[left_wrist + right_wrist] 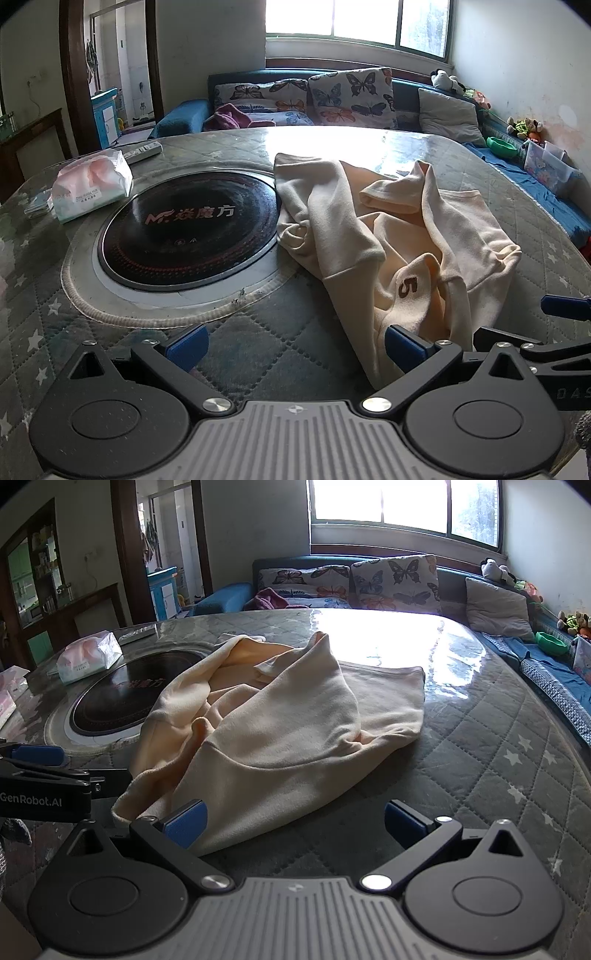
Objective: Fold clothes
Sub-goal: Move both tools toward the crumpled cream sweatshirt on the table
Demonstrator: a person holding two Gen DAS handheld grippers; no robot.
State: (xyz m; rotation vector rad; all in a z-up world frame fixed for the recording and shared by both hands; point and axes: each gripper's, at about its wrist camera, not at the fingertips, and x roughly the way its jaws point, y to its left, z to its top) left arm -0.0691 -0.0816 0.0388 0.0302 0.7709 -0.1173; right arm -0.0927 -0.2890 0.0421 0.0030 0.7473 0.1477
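- The round table [480, 746] with its quilted cover carries your cream sweatshirt [280, 716], lying crumpled, partly over the black cooktop [188, 229].
- Your left gripper [295, 345] is wide open, gripping nothing.
- Your right gripper [295, 823] is also wide open, its left finger touching the hem.

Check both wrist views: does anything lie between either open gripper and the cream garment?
Nothing visible does. The left gripper and right gripper both sit at the cream garment's near edge; only bare quilted table cover lies between the fingers.
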